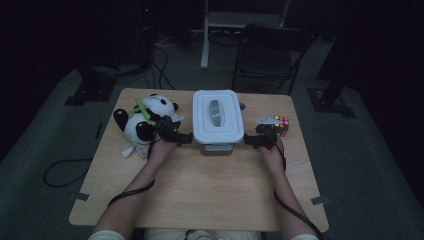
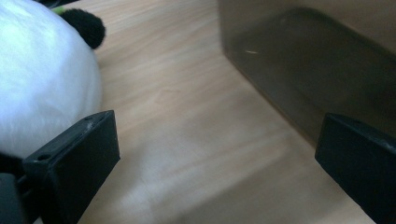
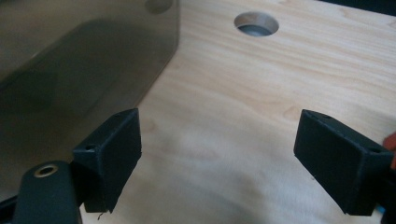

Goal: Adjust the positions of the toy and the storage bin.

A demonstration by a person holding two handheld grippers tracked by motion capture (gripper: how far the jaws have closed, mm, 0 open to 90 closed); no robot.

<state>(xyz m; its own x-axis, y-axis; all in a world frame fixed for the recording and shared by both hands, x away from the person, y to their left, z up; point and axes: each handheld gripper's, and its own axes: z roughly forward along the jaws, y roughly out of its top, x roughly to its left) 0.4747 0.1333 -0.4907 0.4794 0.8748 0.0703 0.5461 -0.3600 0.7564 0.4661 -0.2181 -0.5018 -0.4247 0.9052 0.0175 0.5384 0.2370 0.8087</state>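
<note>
Forearms entering from the bottom edge, one gripper in each hand. Left gripper (image 1: 183, 137) just beside the left wall of the box (image 1: 218, 116), jaws wide, holding nothing. Right gripper (image 1: 251, 140) just beside the right wall, jaws wide too, also holding nothing. Box standing mid-table (image 1: 200, 195), white lid on. Panda (image 1: 142, 120) left of it, cube (image 1: 281, 125) right.
</note>
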